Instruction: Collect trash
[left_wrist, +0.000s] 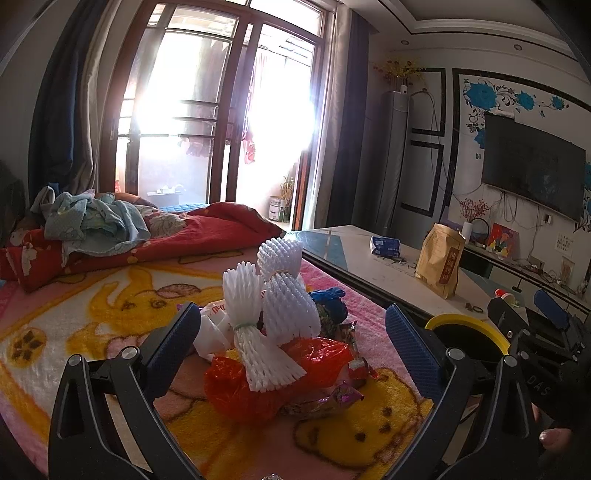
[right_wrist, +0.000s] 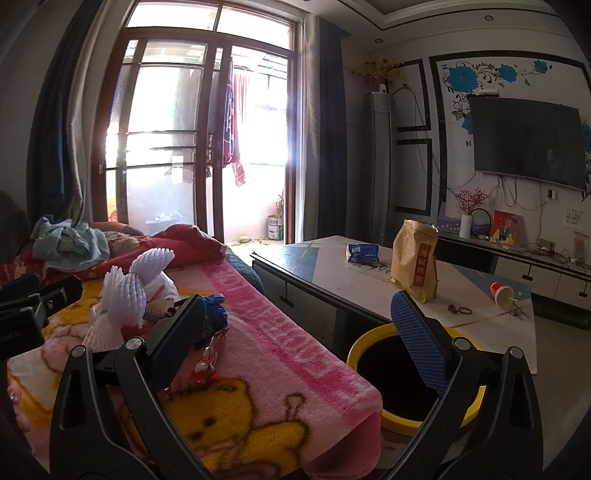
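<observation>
My left gripper (left_wrist: 291, 343) hangs with jaws wide over the trash pile (left_wrist: 280, 354) on the near part of the blanket (left_wrist: 92, 332); my right gripper (right_wrist: 299, 336) is spread wide too, empty, between the blanket's edge and the yellow-rimmed bin (right_wrist: 373, 339) on the right. The white foam nets (left_wrist: 258, 317) and red plastic bag (left_wrist: 317, 358) look light, soft and crushable; I'd pinch a net at its banded waist. The plush blanket may give; far right stands a table (right_wrist: 343, 280)

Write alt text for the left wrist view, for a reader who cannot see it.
An open hand-held gripper points at a trash pile on a pink cartoon blanket: white foam nets atop a red plastic bag, with candy wrappers around. A yellow-rimmed bin sits to the right, beside a low table.
</observation>
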